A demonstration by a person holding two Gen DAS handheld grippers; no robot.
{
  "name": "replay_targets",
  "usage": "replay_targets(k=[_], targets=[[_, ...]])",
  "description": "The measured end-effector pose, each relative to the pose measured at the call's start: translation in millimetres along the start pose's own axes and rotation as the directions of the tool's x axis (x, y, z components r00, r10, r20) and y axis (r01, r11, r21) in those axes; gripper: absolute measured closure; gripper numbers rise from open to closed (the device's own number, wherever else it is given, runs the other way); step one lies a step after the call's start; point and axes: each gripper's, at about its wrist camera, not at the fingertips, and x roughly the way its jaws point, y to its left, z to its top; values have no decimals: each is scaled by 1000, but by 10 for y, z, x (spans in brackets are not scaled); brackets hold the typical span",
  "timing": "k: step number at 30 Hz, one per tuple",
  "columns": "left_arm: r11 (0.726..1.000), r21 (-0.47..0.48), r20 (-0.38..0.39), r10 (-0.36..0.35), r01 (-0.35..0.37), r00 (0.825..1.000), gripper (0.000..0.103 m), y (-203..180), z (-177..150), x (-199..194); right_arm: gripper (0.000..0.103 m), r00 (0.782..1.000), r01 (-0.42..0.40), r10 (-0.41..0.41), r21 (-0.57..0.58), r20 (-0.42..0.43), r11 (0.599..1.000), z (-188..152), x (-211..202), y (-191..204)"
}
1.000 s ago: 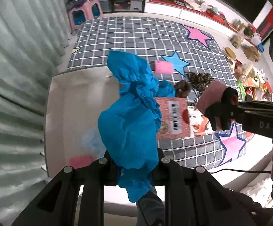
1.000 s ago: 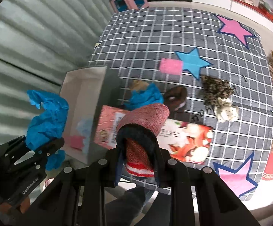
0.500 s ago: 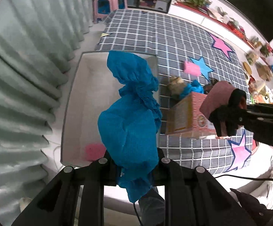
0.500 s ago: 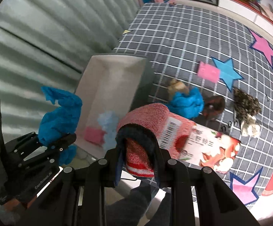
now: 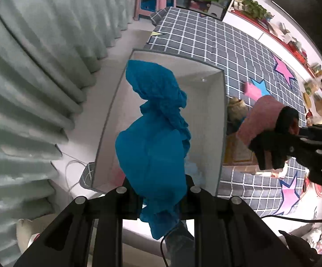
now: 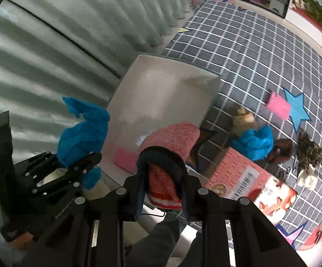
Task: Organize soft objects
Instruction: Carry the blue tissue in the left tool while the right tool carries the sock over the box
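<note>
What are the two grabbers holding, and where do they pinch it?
The left gripper pinches the blue cloth near its lower end. The right gripper pinches the red sock at its dark cuff end.

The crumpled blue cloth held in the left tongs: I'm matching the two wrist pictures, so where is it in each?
Left wrist view: crumpled blue cloth fills the centre, hanging over the white rectangular bin.
Right wrist view: the same cloth sits at left, beside that bin.
Shared landmark: the white bin.
</note>
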Motion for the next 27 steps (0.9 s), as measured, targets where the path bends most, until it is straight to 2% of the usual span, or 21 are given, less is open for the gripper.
replay_targets(k=[10, 21, 27], targets=[[999, -41, -21, 18, -19, 1000, 80, 103, 174, 197, 75, 1000, -4, 3, -32, -28, 999, 301, 228, 127], [999, -11, -37, 46, -47, 998, 80, 51, 511, 473, 75, 1000, 9, -7, 44, -29, 999, 636, 480, -97], [998, -27, -53, 57, -59, 997, 80, 26, 664, 635, 75, 1000, 10, -8, 78, -23, 997, 786, 567, -184]])
